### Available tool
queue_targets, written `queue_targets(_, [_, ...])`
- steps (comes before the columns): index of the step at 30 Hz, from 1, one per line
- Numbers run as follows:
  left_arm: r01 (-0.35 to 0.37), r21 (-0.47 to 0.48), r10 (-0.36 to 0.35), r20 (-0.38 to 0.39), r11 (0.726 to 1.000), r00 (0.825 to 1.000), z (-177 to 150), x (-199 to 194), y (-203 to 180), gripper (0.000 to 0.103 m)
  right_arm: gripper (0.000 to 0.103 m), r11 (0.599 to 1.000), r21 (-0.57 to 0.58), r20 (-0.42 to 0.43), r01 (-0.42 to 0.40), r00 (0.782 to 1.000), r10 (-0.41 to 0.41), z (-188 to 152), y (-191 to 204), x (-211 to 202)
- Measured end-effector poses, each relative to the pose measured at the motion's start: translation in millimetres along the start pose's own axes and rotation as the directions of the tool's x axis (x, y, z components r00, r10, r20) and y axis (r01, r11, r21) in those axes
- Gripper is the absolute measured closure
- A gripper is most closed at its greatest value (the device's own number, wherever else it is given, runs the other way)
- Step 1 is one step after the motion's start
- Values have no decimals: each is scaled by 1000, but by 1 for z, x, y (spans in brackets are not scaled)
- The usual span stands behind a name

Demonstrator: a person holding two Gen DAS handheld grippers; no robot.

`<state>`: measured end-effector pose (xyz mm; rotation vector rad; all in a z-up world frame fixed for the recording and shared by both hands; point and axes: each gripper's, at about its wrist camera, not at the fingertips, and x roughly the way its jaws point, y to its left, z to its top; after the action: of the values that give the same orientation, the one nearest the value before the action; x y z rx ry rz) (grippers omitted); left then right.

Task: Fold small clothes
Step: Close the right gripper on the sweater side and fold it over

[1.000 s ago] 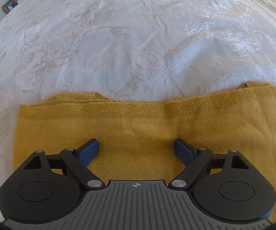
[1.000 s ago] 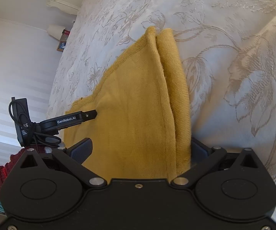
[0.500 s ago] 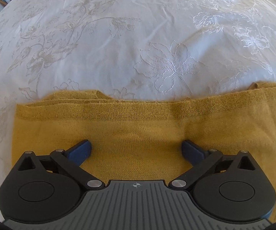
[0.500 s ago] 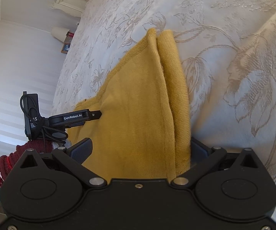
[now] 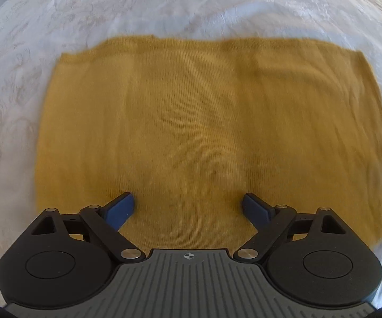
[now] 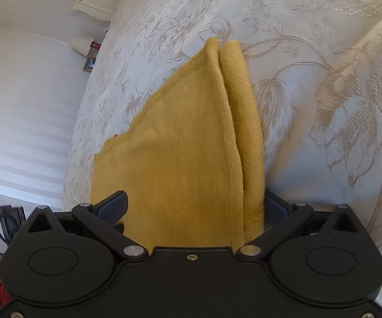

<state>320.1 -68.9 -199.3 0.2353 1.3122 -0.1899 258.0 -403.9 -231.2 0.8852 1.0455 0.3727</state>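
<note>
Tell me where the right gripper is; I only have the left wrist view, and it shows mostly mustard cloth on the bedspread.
Observer: The right gripper sits at one end of the mustard garment, its jaws wide apart with the cloth running between them.
Operator: Is it pinching anything?
Observer: No pinch shows. One pad lies over the cloth, and the other is mostly hidden behind the cloth's edge.
Operator: How does that edge look?
Observer: It is layered: a narrow strip runs beside the main panel, and the two part slightly at the far corner.
</note>
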Motion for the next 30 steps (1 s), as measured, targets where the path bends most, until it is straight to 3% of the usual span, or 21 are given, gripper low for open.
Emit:
queue_targets(5, [16,-105,-11,48,994,999,-19,-18,17,15,0,1000,-3,-13,22,1000,-23,2,6,4])
queue_targets(8, [7,-103,4,111,995,994,-27,-38,26,15,3,998,-6,-21,69,997,-69,4,14,8])
queue_targets(10, [2,-83,10,144,997,990,-34,-50,30,15,23,994,-11,-29,106,994,-106,4,21,11])
queue_targets(12, [-1,-63,12,165,998,986,-41,-59,36,15,59,988,-11,-45,155,987,-156,4,27,15])
queue_targets(14, [-7,-48,15,186,999,982,-47,-67,46,15,73,980,-28,-40,199,979,-200,2,37,17])
queue_targets(22, [48,-125,-21,208,991,978,-57,-73,95,15,77,961,-114,39,253,967,-250,6,111,13])
queue_targets(30, [121,-165,-81,230,979,970,-59,-73,149,15,77,952,-237,18,196,980,-198,10,206,54])
